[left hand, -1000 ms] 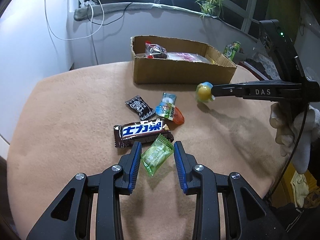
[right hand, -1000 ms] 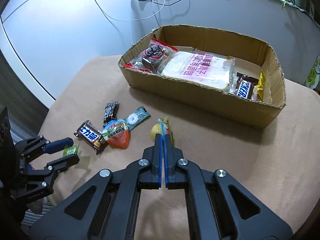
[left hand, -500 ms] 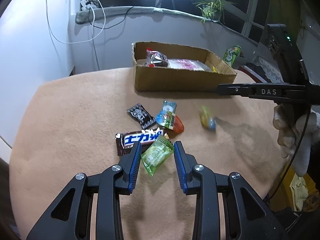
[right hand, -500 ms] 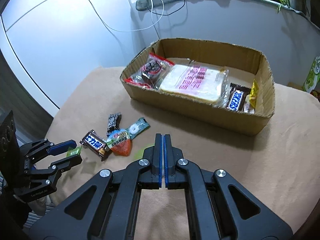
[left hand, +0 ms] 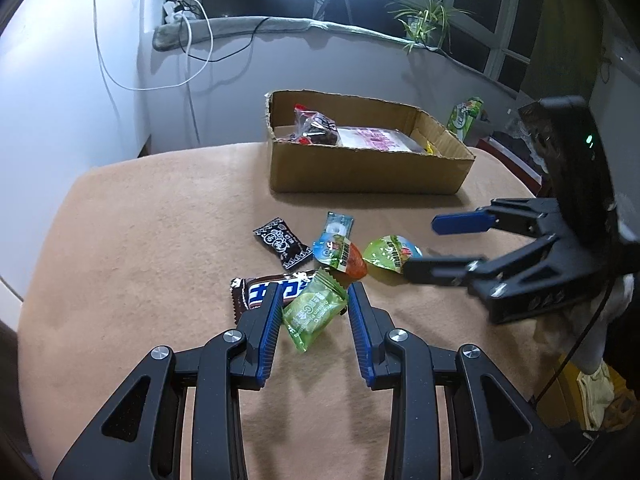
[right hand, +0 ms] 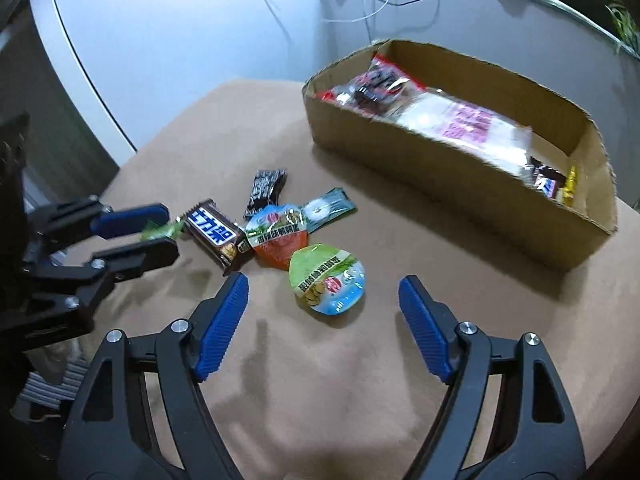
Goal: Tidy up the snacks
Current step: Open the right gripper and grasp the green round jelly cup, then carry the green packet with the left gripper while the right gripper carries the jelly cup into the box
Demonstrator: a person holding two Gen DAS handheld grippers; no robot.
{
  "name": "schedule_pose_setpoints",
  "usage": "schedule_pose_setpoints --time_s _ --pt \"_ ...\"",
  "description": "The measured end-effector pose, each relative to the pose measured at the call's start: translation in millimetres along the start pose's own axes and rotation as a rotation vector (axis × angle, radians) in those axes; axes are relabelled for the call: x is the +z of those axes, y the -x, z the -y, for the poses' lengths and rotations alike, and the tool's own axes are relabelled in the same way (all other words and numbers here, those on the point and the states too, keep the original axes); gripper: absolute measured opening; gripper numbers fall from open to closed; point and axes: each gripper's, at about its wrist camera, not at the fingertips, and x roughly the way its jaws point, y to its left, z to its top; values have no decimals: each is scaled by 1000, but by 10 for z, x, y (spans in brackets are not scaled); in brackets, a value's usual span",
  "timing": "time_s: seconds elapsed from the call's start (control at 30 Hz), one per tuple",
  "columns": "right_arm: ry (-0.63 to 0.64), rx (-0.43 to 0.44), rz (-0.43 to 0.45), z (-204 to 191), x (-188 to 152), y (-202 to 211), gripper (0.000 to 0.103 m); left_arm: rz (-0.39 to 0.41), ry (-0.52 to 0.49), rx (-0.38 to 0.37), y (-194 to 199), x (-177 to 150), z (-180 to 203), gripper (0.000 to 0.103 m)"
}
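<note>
Snacks sat loose at 9 o'clock of the box [right hand: 460, 168]; we had left tool [left hand: 312, 312] spread astride green candy [left hand: 314, 310], right tool [right hand: 324, 312] spread around jelly cup [right hand: 326, 280], both staged for pickup.

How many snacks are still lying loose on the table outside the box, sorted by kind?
Chocolate bar: 1
Round-lidded cups: 2, an orange one and a green one
Small flat packets: 3, black, teal and light green
Total: 6
</note>
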Motion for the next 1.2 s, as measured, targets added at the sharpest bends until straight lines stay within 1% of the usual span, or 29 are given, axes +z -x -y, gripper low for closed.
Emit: schedule_pose_setpoints --time_s 0.1,0.17,0.2,0.23,0.3,0.37,0.47,0.67,0.97,1.2 --pt "5 -15 -22 -8 13 -112 80 2 2 4 12 -6 -11 32" --pt "5 -16 -35 -7 24 -181 70 2 2 6 13 -9 -23 32" --pt "6 -20 -41 -6 28 -201 61 2 4 7 12 -11 -30 32" --pt "14 -41 -43 -10 33 -221 53 1 5 8 11 -12 -39 32" --pt "33 -56 -43 -32 45 -228 47 0 8 8 5 -14 -50 32" --pt "40 -54 -47 -30 54 -228 47 1 9 6 5 -11 -52 32" --pt "46 -69 -44 -16 58 -212 44 4 9 3 5 -3 -42 32" --pt "14 -74 4 69 60 -32 43 19 1 2 24 71 -15 32" --pt "-31 -86 96 218 139 389 43 72 -26 4 61 326 64 32" --pt "-73 -118 176 470 356 707 43 117 -63 8 56 615 176 32"
